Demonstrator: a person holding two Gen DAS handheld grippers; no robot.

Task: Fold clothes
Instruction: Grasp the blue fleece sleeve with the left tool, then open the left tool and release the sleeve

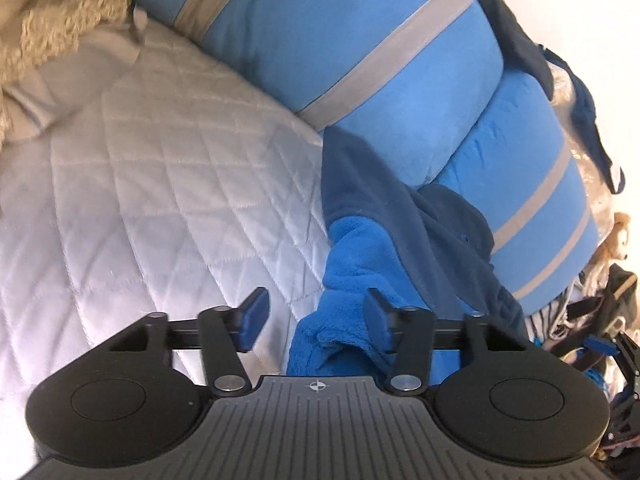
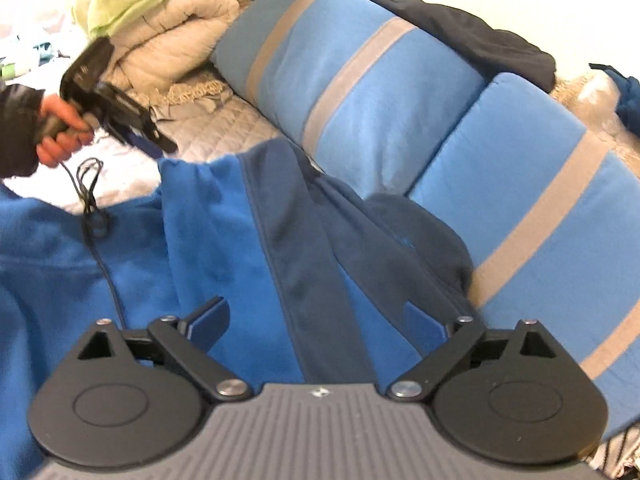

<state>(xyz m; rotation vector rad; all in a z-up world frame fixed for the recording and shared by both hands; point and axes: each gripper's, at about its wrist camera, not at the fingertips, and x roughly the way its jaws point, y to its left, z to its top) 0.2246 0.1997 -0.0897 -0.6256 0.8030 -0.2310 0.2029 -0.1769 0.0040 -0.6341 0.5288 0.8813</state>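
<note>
Two grippers — left gripper [image 1: 316, 316] fingers part-open, right gripper [image 2: 320, 320] fingers wide — over blue fleece garment [image 2: 240, 240].

Left gripper [image 1: 316, 316] angled downward, jaws partly apart with nothing pinched between the pads. Right gripper [image 2: 320, 320] angled downward, jaws spread wide. Left hand [image 2: 60, 128] grasps its gripper's handle, dark sleeve [image 2: 16, 128] at the wrist.

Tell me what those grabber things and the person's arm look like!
Each gripper has a ribbed grey body with a small crosshair mark, two round black discs, black link arms with silver bolts, and blue finger pads. A thin black cable dangles from the left one. The hand comes out of a black sleeve.
</note>
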